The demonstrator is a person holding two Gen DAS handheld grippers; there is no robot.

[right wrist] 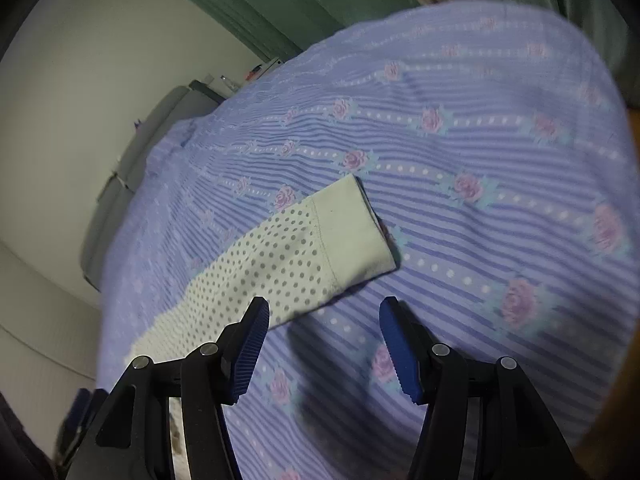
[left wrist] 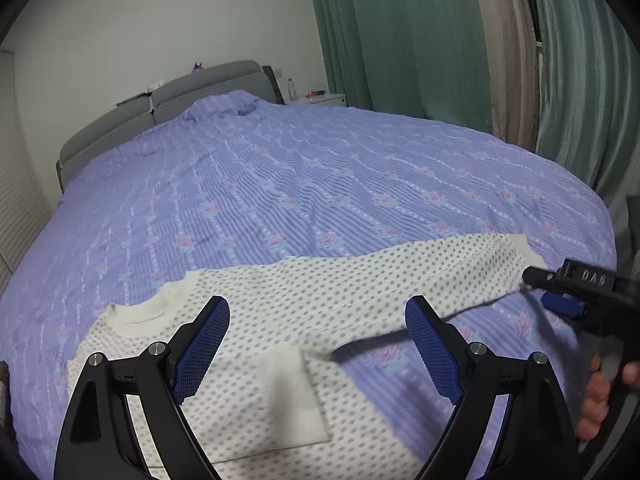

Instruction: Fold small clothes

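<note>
A purple floral bedspread (left wrist: pixel 320 184) covers the bed, grey headboard (left wrist: pixel 168 96) behind (green curtains (left wrist: pixel 400 32) alongside).

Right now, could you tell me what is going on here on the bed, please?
A person is folding a small white dotted top spread on the purple floral bedspread, with a handheld gripper in each hand. One sleeve is already folded across the body; the other sleeve lies stretched out. The left gripper hovers open over the top, and the right gripper is open beside the outstretched cuff, holding nothing.
</note>
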